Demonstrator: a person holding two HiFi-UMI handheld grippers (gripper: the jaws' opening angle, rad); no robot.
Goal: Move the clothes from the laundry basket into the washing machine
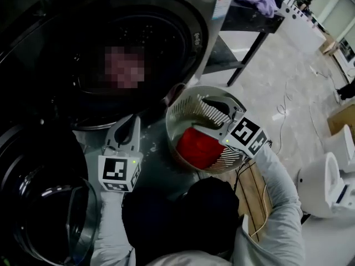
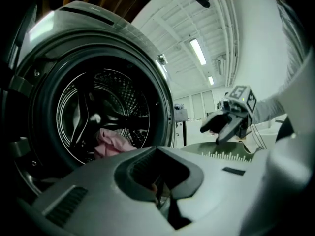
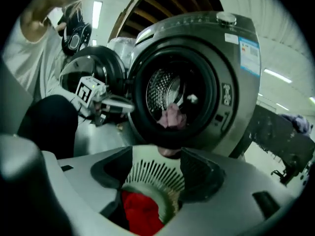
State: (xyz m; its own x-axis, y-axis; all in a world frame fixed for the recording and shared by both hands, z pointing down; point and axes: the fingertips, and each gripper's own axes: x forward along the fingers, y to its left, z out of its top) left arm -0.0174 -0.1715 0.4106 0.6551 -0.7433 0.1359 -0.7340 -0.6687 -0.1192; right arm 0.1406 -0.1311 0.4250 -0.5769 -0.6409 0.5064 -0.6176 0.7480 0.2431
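The right gripper (image 1: 215, 118) hangs over the round, pale, slotted plastic laundry basket (image 1: 186, 107). Its fingers are released and spread wide, grasping nothing. The crumpled red garment (image 1: 198, 147) lies in the basket bottom, below those fingers. The basket stands at 4 o'clock from the open drum of the grey front-loading washing machine (image 1: 191, 35). The left gripper (image 1: 128, 129), fingers clenched together on nothing, points at the drum from 6 o'clock. A pink garment (image 2: 110, 141) lies inside the drum.

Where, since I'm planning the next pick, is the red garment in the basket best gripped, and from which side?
Probably best to pinch the bunched top of the red garment, coming down from above into the open basket: it lies crumpled at the bottom, and the slotted wall closes off every side.
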